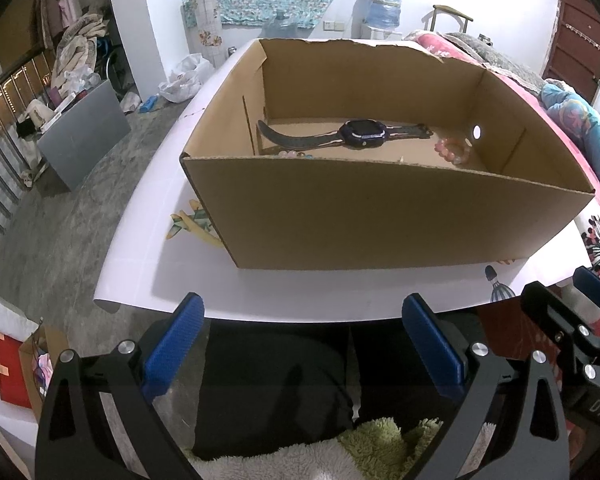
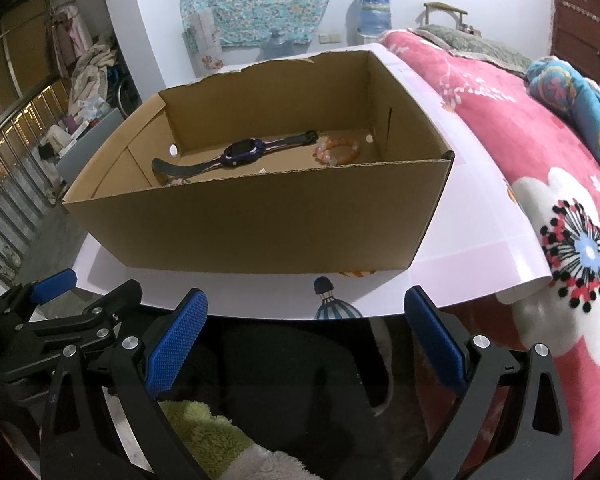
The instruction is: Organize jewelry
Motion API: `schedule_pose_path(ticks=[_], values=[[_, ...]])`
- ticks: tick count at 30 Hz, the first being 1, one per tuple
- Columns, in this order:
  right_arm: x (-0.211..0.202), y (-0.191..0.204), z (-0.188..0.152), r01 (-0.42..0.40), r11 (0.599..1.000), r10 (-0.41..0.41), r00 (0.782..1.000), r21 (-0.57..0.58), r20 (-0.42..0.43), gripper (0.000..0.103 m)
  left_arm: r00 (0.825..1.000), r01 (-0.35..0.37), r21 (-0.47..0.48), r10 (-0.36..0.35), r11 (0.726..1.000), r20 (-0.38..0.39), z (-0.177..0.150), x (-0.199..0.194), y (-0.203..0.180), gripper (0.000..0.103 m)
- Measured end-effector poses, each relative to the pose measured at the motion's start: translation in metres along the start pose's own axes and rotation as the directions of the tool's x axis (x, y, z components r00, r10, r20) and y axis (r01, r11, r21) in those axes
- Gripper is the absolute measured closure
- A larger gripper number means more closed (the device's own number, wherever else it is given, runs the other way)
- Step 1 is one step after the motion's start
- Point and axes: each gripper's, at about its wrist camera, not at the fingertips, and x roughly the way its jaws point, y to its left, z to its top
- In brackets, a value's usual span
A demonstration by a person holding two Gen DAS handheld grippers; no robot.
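Jewelry: I am seeing a dark watch (image 1: 360, 136) and a pink bead bracelet (image 1: 454, 151) lying on the floor of the cardboard box (image 1: 380, 216), near its far wall; a second pale bead piece (image 1: 294, 155) is peeking over the near wall, mostly hidden.
Box: it is sitting open-topped on the white sheet (image 1: 148, 216), beside the floral blanket (image 2: 540, 200).
Left gripper (image 1: 304, 344): I am holding it low before the box, fingers spread apart, carrying nothing.
Right gripper (image 2: 306, 340): I am keeping it alongside, fingers likewise apart and bare.
Step in hand: I am judging that everything visible is already boxed, so I am only checking placement.
Doing it well: I am planning to lift clear of the near wall before descending, and to grip the watch across its strap, not its face.
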Motion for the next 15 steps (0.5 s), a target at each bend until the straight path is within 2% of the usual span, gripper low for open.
schedule_pose_path(ticks=[15], values=[[0.0023,0.0002,-0.0011,0.003,1.000,-0.003,1.000,0.002,-0.006,0.008,1.000,0.002,-0.001,-0.002,1.000,-0.005,-0.0005,0.0002,0.0008,0.006]])
